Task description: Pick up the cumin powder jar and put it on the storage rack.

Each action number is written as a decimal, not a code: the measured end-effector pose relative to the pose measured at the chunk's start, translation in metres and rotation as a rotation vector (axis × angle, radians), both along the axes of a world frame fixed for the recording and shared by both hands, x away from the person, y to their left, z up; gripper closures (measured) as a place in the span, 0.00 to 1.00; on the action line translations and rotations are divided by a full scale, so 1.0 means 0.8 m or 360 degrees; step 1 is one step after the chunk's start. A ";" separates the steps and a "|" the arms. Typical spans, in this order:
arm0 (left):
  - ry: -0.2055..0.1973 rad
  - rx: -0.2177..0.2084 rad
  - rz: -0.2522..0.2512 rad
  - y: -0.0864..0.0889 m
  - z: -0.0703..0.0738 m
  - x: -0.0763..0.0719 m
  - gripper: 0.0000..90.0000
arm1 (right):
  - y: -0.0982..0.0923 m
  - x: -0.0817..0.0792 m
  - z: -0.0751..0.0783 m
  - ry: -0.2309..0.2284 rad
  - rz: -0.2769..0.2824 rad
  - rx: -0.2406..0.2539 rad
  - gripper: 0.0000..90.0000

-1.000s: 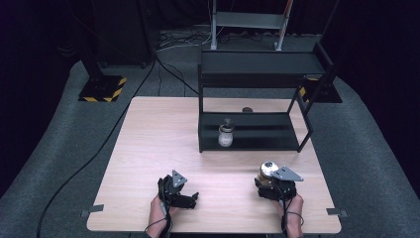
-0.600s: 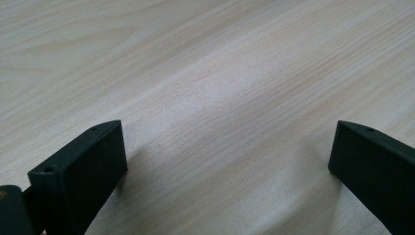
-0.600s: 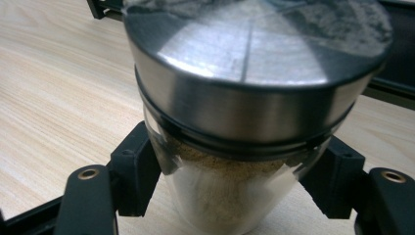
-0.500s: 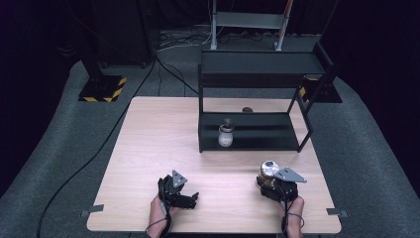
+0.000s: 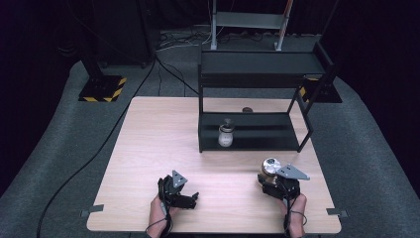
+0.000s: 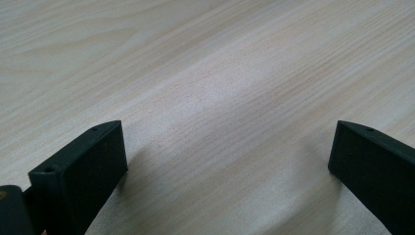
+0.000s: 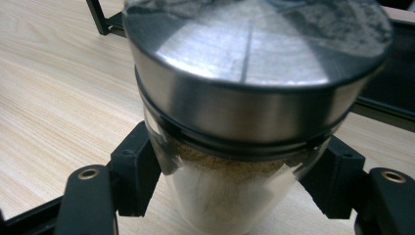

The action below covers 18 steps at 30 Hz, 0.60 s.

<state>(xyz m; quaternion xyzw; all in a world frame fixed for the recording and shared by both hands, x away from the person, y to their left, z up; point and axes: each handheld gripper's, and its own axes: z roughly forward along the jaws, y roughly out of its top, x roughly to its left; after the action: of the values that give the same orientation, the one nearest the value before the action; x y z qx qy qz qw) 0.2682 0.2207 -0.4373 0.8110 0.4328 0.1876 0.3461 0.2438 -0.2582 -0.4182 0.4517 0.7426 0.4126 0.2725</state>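
Right tongs (image 7: 230,191) gripped the steel-lidded jar (image 7: 244,122); left tongs (image 6: 225,161) gaped, empty. Advised keeping it upright, squeeze firm.

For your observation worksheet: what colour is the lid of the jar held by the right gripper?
Silver metal lid, clearest in the right gripper view.

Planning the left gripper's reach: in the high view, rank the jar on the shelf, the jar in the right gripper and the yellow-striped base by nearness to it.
1. Jar in the right gripper, to its right.
2. Jar on the shelf, ahead-right.
3. Yellow-striped base, far ahead-left on the floor.
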 end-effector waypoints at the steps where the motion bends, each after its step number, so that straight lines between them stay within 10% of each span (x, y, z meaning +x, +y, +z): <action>1: 0.0002 -0.0001 0.0000 0.000 0.000 0.000 0.00 | 0.000 0.000 0.001 -0.0003 0.0000 -0.0006 0.34; 18: 0.0002 -0.0002 -0.0001 0.000 0.000 0.000 0.00 | -0.001 0.018 0.022 -0.0023 0.0009 -0.0022 0.34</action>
<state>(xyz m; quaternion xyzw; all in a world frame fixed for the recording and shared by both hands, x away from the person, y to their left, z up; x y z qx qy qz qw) 0.2684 0.2209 -0.4373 0.8110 0.4328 0.1869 0.3463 0.2579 -0.2592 -0.4003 0.4447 0.7447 0.4114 0.2798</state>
